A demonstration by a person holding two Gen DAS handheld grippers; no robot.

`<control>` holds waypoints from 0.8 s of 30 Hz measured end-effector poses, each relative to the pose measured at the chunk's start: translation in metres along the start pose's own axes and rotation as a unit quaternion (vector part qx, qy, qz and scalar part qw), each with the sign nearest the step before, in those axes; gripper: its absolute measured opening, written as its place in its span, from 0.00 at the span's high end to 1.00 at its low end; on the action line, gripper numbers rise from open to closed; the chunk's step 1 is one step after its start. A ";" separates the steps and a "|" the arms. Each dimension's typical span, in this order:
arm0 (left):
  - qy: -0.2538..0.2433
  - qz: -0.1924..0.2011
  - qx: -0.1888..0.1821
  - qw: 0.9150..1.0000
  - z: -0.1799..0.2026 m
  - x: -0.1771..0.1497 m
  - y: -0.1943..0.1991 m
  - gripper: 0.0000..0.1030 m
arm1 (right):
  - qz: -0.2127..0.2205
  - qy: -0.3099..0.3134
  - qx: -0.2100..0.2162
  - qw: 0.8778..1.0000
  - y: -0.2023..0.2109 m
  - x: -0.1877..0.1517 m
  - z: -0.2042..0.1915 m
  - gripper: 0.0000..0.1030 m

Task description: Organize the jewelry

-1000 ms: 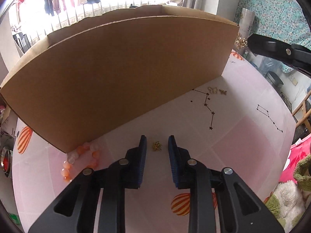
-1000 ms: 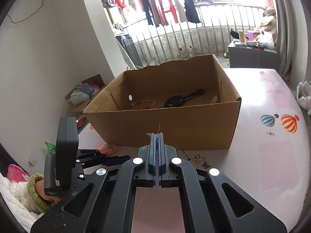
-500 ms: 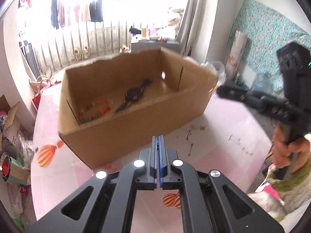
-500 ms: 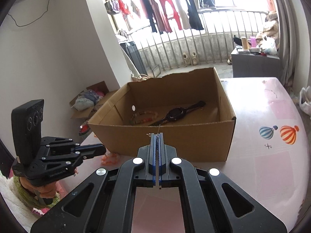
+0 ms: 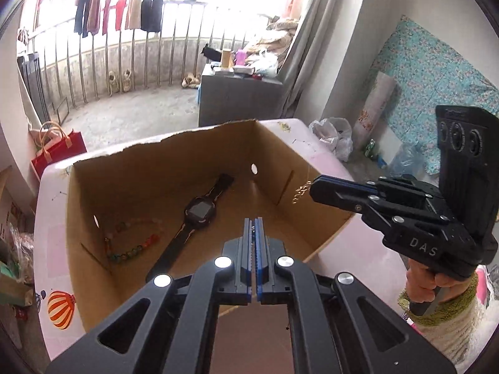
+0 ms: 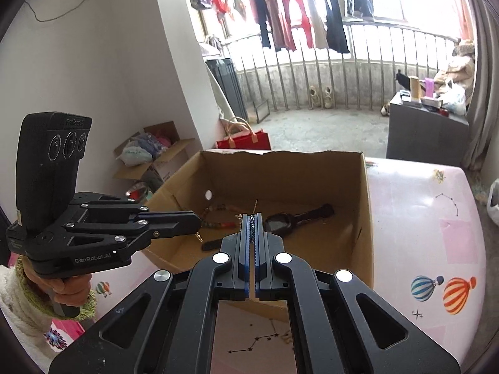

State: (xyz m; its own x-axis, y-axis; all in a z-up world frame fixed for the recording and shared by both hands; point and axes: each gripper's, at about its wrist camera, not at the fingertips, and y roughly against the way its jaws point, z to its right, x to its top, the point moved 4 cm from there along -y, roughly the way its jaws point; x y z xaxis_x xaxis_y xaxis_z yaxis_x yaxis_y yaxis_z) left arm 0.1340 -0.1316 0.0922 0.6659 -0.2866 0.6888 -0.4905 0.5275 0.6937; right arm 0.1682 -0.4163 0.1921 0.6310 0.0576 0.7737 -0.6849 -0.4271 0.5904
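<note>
An open cardboard box [image 5: 312, 237] stands on the pink table. Inside lie a black watch [image 5: 199, 210] and a coloured bead bracelet [image 5: 134, 246]. My left gripper [image 5: 253, 219] hovers over the box's near wall, shut on a small gold earring [image 6: 198, 235] that dangles under its tip in the right wrist view. My right gripper [image 6: 254, 216] is over the box's other side, shut on a gold earring [image 5: 299, 191] whose pin [image 6: 255, 204] sticks up past the tips. Both grippers point down into the box, tips apart. The watch [image 6: 299, 216] and bracelet [image 6: 215, 218] also show in the right wrist view.
The pink table [image 6: 436, 218] carries balloon and constellation prints, with a small gold piece [image 6: 285, 338] lying near my right gripper's base. A hand in a fuzzy cuff [image 5: 436, 280] holds the right gripper. A grey cabinet [image 5: 237, 96], red bag [image 5: 59, 152] and balcony railing lie beyond.
My left gripper shut on the small gold earring on the table and rose to above the box. My right gripper, shut throughout, moved in over the box's rim.
</note>
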 end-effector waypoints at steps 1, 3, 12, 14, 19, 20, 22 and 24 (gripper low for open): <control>0.006 -0.006 0.003 1.000 -0.003 0.003 -0.008 0.98 | -0.010 0.004 -0.003 1.000 -0.007 0.000 0.003 0.99; 0.008 -0.019 0.018 1.000 -0.009 0.007 -0.025 0.98 | -0.022 0.009 -0.016 1.000 -0.016 -0.001 0.010 0.96; 0.026 -0.027 0.022 0.999 -0.015 0.003 -0.048 0.84 | -0.008 -0.006 -0.028 1.000 -0.009 -0.001 0.027 0.78; 0.026 -0.021 0.028 0.999 -0.015 0.001 -0.046 0.81 | -0.002 -0.015 -0.030 0.999 -0.003 -0.001 0.031 0.77; 0.034 -0.012 0.032 0.999 -0.018 -0.003 -0.038 0.74 | 0.011 -0.038 -0.034 0.999 0.016 -0.005 0.038 0.72; 0.035 -0.009 0.032 0.999 -0.019 -0.003 -0.034 0.73 | 0.014 -0.040 -0.035 0.998 0.021 -0.006 0.037 0.69; 0.033 0.003 0.032 0.999 -0.017 -0.007 -0.022 0.66 | 0.019 -0.043 -0.039 0.998 0.033 -0.010 0.035 0.65; 0.024 0.013 0.032 0.999 -0.013 -0.012 -0.009 0.58 | 0.025 -0.045 -0.045 0.998 0.046 -0.015 0.032 0.60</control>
State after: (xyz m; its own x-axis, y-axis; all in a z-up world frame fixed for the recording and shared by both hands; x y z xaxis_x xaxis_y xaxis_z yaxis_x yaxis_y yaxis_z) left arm 0.1376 -0.1224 0.0755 0.6786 -0.2334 0.6964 -0.5413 0.4820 0.6890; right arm 0.1387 -0.4661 0.2000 0.6228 -0.0455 0.7811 -0.7439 -0.3435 0.5732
